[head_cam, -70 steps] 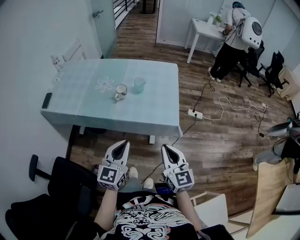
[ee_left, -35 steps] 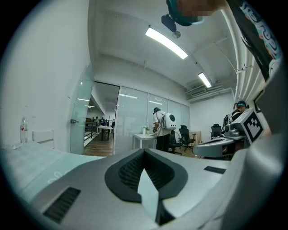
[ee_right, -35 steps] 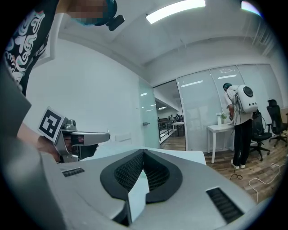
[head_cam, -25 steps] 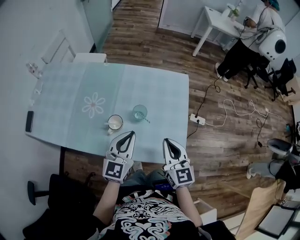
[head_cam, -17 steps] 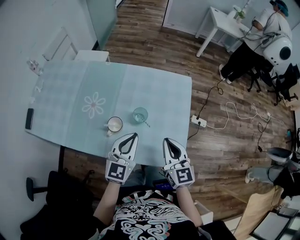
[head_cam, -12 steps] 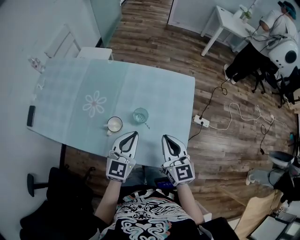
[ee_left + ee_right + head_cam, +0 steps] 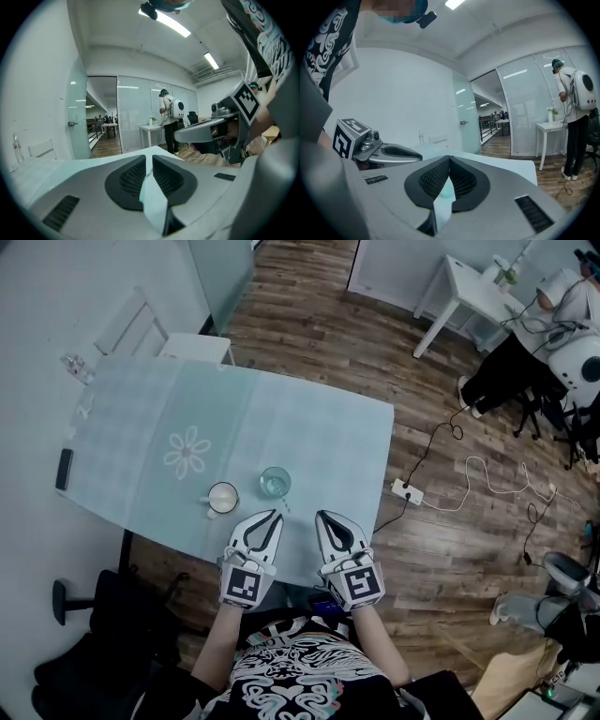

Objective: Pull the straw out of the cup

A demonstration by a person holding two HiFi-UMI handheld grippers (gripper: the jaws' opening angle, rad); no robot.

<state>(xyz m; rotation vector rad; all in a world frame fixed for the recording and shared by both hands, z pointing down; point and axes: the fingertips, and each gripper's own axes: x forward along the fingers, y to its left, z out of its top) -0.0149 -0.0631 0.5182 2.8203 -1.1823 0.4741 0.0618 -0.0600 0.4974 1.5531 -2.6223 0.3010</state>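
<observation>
Gripper first, from the head view: your left gripper [image 7: 272, 517] hangs over the near edge of the bench [image 7: 309, 432], jaws opening with nothing between them. The right gripper [image 7: 324, 517] is just beside it, clenched and empty. The glass cup [image 7: 275, 482] stands just beyond both tips. The straw [image 7: 282, 502] is in it, leaning over the rim toward you. I cannot tell whether the cup also holds liquid. A white mug [image 7: 222, 498] stands just left of the cup; its inside looks pale and I cannot make out any contents. My advice: steady the cup with the left gripper, part the right jaws, and pinch the straw's free end, lifting along its lean so the cup does not tip.

In the left gripper view, the left gripper [image 7: 149, 157] shows a thin slit between its pads and the cup does not show.

In the right gripper view, the right gripper [image 7: 449, 160] has its tips meeting, with nothing held.
</observation>
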